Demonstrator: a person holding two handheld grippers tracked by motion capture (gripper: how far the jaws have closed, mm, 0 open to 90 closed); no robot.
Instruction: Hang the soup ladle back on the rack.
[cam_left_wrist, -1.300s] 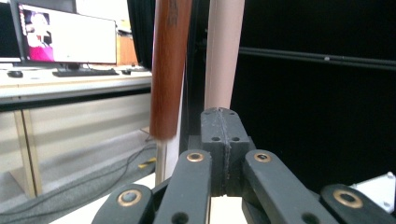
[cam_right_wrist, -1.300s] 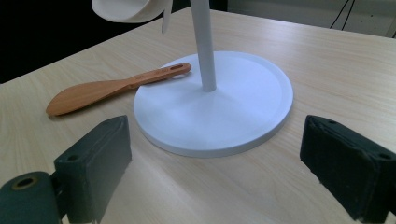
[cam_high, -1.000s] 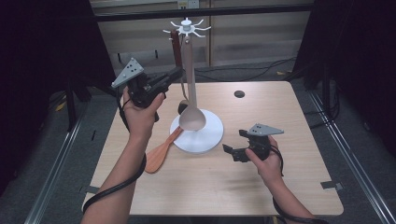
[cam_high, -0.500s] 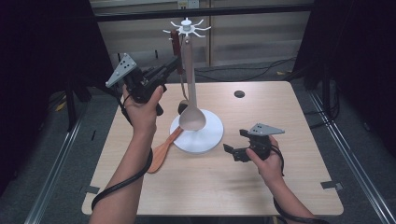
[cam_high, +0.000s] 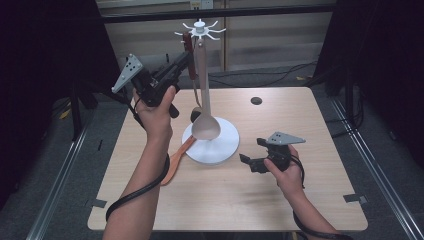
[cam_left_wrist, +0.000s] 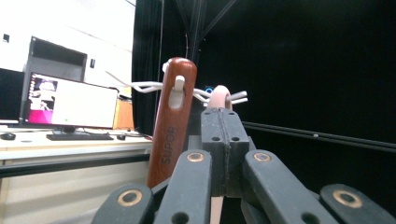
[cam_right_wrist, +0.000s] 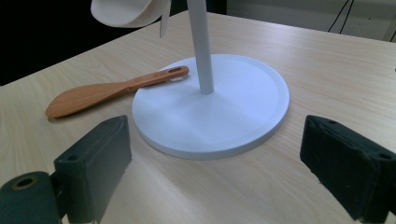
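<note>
Near table (cam_high: 300, 200) centre: utensil stand (cam_high: 210, 145), base on the tabletop. On its top hooks, far side: two handles (cam_left_wrist: 171, 126) side by side, ladle bowl (cam_high: 205, 128) low over the base. Left of the base, touching its rim: flat spatula (cam_high: 176, 161). Far right: small round disc (cam_high: 256, 100).

Left gripper view: the brown handle (cam_left_wrist: 170, 126) is cut off below by the left gripper (cam_left_wrist: 223, 140), whose closed jaws also cover most of the pale ladle handle (cam_left_wrist: 219, 97). Right gripper view: the ladle bowl (cam_right_wrist: 126, 11) and rack pole (cam_right_wrist: 201, 46) run off the top edge. High view: whether the right gripper (cam_high: 255, 161) touches the table (cam_high: 320, 150) cannot be told.
</note>
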